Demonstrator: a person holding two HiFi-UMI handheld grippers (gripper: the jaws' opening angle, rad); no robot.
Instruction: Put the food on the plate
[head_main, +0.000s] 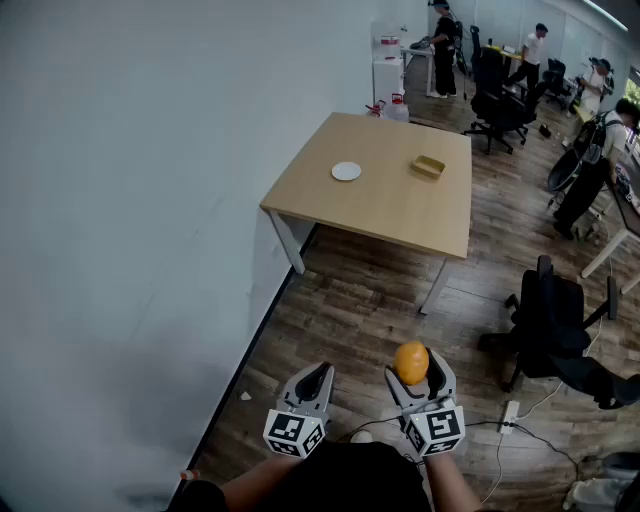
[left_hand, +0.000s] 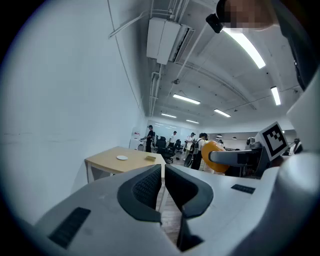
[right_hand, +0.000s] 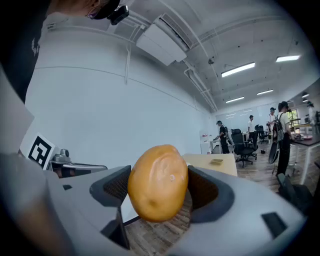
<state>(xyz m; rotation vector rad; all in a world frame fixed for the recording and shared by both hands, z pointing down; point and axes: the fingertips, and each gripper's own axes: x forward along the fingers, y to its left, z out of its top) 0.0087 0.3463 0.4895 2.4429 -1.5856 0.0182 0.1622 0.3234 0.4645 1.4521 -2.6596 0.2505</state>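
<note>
A tan, potato-like food piece sits clamped between the pads of my right gripper. In the head view the same food shows orange at the tip of my right gripper, held over the wooden floor. My left gripper hangs beside it, jaws together and holding nothing; its own view shows the two pads nearly touching. Far ahead stands a light wooden table with a small white plate and a yellow sponge-like block on top.
A white wall runs along the left. Black office chairs stand on the right, and cables with a power strip lie on the floor. People stand by desks at the back.
</note>
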